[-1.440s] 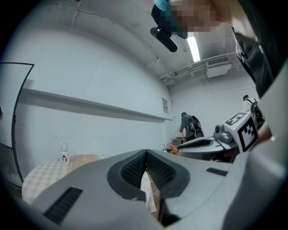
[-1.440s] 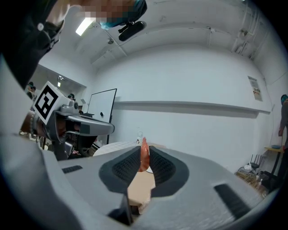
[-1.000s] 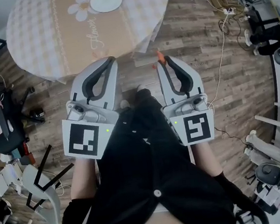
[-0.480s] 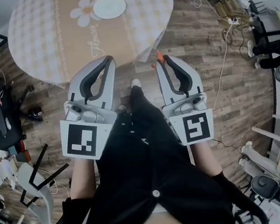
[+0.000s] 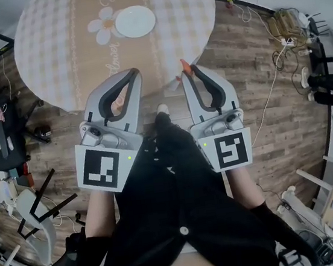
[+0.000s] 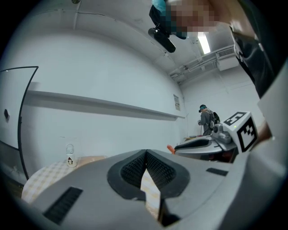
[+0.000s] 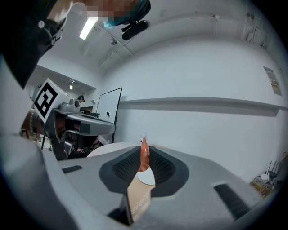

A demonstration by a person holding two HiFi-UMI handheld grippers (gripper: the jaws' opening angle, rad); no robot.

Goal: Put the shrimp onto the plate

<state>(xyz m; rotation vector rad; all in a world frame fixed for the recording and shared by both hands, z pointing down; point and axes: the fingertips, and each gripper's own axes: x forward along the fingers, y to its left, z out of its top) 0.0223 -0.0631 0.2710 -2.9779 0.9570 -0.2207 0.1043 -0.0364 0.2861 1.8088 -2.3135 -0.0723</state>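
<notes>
A white plate [image 5: 135, 21] lies on a round table [image 5: 52, 47] with a checked cloth, on a beige runner with a daisy print. My right gripper [image 5: 186, 69] is shut on an orange shrimp [image 5: 185, 66], held just short of the table's near edge. In the right gripper view the shrimp [image 7: 144, 155] stands upright between the pads, with the plate [image 7: 146, 177] beyond it. My left gripper [image 5: 135, 73] is shut with nothing in it, level with the right one. From the left gripper view the shrimp [image 6: 170, 148] shows at the right gripper's tip.
A small white bottle [image 6: 69, 156] stands on the table. Cables and a power strip [image 5: 280, 23] lie on the wooden floor at the right. Chairs and equipment [image 5: 4, 150] crowd the left side. Another person [image 6: 207, 120] stands far off.
The table and plate have come lower in the head view, closer to both grippers. Both grippers keep their pose, the right still shut on the shrimp.
</notes>
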